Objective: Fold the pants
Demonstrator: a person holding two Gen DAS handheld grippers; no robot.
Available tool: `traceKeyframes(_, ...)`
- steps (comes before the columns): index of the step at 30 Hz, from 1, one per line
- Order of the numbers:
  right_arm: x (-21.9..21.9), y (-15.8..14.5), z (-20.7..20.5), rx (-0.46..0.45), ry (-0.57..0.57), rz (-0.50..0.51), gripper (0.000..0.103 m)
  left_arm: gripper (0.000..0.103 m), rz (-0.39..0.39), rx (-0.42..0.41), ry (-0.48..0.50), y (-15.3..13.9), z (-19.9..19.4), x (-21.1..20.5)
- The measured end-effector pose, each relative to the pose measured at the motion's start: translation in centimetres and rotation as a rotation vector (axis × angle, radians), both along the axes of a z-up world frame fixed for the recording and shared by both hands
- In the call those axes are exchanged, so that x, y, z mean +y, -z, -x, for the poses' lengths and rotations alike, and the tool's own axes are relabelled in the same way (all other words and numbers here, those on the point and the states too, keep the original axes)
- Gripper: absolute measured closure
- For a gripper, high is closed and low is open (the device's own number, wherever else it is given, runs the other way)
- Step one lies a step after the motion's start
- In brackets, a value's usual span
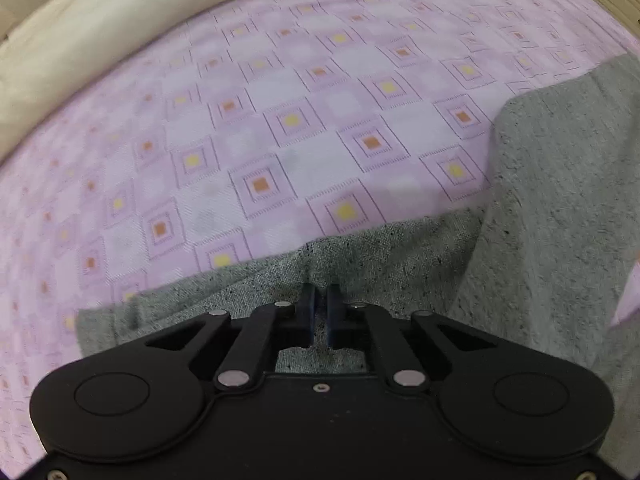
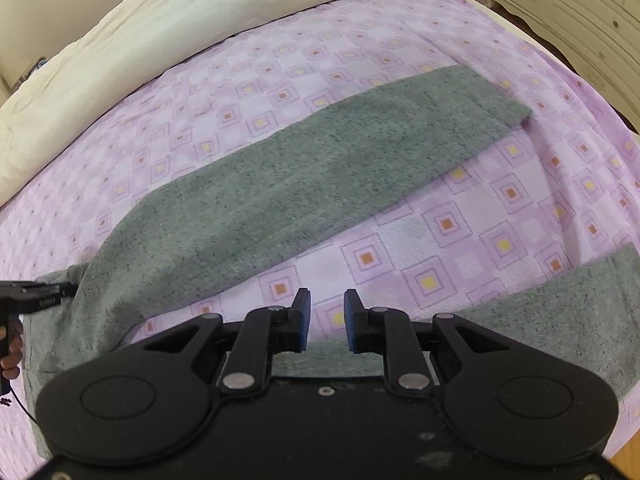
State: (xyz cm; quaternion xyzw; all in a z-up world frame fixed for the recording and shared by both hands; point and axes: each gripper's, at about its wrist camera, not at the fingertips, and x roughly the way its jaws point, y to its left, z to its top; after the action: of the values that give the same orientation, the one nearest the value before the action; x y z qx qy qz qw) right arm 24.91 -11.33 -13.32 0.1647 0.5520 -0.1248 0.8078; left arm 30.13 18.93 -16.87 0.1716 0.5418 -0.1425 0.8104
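Grey knit pants (image 2: pixel 280 196) lie spread on a purple checked bedspread (image 2: pixel 460 216). One leg runs up and to the right in the right wrist view; the other leg (image 2: pixel 560 320) lies at the lower right. My left gripper (image 1: pixel 321 300) is shut on the pants' waist edge (image 1: pixel 360 256), and it also shows at the left edge of the right wrist view (image 2: pixel 60 290). My right gripper (image 2: pixel 327 308) is open and empty, hovering over the bedspread between the two legs, above the near leg's edge.
A cream duvet (image 2: pixel 160 32) lies bunched along the far side of the bed. A cream dresser (image 2: pixel 592 12) stands beyond the bed's right corner. Wooden floor (image 2: pixel 628 456) shows at the lower right.
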Motion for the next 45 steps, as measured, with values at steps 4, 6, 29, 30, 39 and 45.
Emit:
traceKeyframes(4, 1.0, -0.2, -0.9, -0.016, -0.031, -0.001, 0.083, 0.096, 0.038, -0.077, -0.167, -1.3, -0.7, 2.4)
traceKeyframes(6, 1.3, -0.4, -1.2, -0.022, -0.044, -0.002, 0.083, 0.096, 0.103, -0.080, -0.312, -1.8, -1.7, 4.5)
traceKeyframes(29, -10.7, 5.1, -16.6, -0.043, 0.153, 0.033, 0.070, 0.069, -0.205, -0.014, -0.374, -0.9, -4.8, 4.9)
traceKeyframes(30, -11.3, 5.5, -17.6, -0.046, 0.175, 0.033, 0.070, 0.069, -0.201, -0.009, -0.381, -1.0, -4.9, 4.9)
traceKeyframes(39, -15.2, 10.7, -24.8, 0.059, 0.363, 0.042, 0.068, 0.090, -0.271, -0.012, -0.332, -0.2, -5.0, 2.9)
traceKeyframes(45, -16.2, 10.1, -24.1, 0.106, 0.279, 0.075, 0.102, 0.090, -0.313, -0.045, -0.298, 0.0, -4.5, 2.2)
